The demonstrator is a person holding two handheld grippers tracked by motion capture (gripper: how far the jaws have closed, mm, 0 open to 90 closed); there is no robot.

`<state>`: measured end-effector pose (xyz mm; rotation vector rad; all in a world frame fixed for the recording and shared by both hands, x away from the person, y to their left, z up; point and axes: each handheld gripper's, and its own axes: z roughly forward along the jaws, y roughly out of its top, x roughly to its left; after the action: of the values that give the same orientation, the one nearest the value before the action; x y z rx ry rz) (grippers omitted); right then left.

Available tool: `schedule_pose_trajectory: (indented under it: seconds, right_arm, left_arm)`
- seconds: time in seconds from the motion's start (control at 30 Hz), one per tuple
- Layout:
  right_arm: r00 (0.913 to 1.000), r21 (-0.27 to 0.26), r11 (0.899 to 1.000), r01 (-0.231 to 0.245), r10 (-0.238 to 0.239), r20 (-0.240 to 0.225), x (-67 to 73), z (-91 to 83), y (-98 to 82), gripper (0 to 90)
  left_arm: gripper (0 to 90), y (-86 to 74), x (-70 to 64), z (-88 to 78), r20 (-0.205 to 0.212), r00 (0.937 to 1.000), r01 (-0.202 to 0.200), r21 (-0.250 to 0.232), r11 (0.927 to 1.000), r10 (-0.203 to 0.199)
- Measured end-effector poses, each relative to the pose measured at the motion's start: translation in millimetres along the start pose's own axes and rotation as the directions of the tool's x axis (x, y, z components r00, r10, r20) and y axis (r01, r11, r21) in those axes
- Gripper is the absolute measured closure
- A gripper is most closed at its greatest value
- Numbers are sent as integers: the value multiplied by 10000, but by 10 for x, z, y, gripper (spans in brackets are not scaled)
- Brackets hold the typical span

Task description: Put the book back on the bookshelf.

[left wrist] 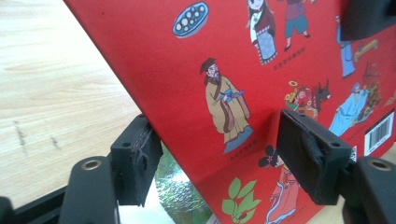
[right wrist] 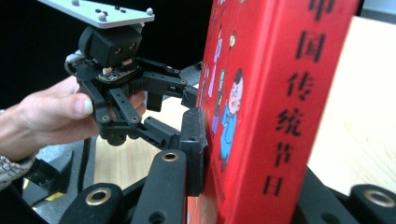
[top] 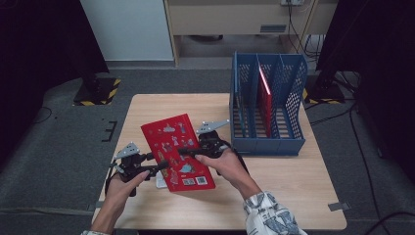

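Holding a red book [top: 177, 151] between them, both grippers worked above the table's [top: 303, 196] near-left area in the high view. The right gripper [top: 188, 152] was clamped on the book from its right side; the left gripper [top: 159, 166] reached in at its left edge. The book was tilted, cover up, its near corner low over the table. A blue file rack [top: 268, 105] stood at the far-right corner with a second red book [top: 265, 95] upright in a middle slot. Judged from this, the book was lifted but not yet racked; carrying it over and slotting it in remained.

In the left gripper view, the cover showed costumed cartoon figures [left wrist: 229, 109], small captions and a barcode [left wrist: 379, 133] at one corner. The jaws straddled the book's edge, one pad [left wrist: 140, 161] beneath it and the other pad [left wrist: 310, 156] over the cover; the upper pad stood clear of the cover, so the jaws were still apart and not gripping. A glossy item [left wrist: 180, 191] lay below, too little shown to identify.

In the right gripper view, the jaws pressed on both covers near the spine [right wrist: 285, 107], which carried black characters. The left gripper [right wrist: 187, 95] and the hand [right wrist: 51, 116] holding it appeared beyond the book.
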<state>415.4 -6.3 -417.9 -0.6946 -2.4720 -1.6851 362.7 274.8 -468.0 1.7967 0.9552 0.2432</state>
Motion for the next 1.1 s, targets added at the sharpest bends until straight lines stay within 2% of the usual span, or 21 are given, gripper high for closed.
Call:
schedule_pose_trajectory:
  seconds: [0.2, 0.37, 0.53, 0.7, 0.93, 1.0, 1.1]
  right_arm:
    - [9990, -124, 9991, 417, -419, -139, 42, -1, 1, 779]
    - [9986, -98, 9989, 458, -460, -243, 53, 5, 0, 792]
    - [9972, -47, 9975, 702, -703, -256, 73, 7, -8, 793]
    - [9959, -277, 9959, 862, -870, -267, 73, -6, -8, 794]
    - [9920, -677, 9899, 1244, -1254, -114, 57, 11, -43, 790]
    - [9894, -804, 9863, 1444, -1451, -36, 54, 23, -63, 791]
    - [9843, -920, 9800, 1766, -1759, 150, 46, 47, -87, 792]
  left_arm:
    - [352, 62, 7, -83, -136, 9999, -60, -300, 9995, 56]
    - [362, 117, -7, -151, -324, 9995, -50, -523, 9986, 33]
    - [358, 146, -32, -157, -524, 9984, -242, -400, 9989, 221]
    - [358, 197, -46, -185, -570, 9981, -275, -548, 9981, 243]
    - [353, 271, -37, -189, -831, 9946, -678, -582, 9960, 629]
    - [342, 308, -44, -191, -999, 9908, -963, -517, 9940, 908]
    - [334, 326, -10, -177, -970, 9906, -1026, -597, 9929, 966]
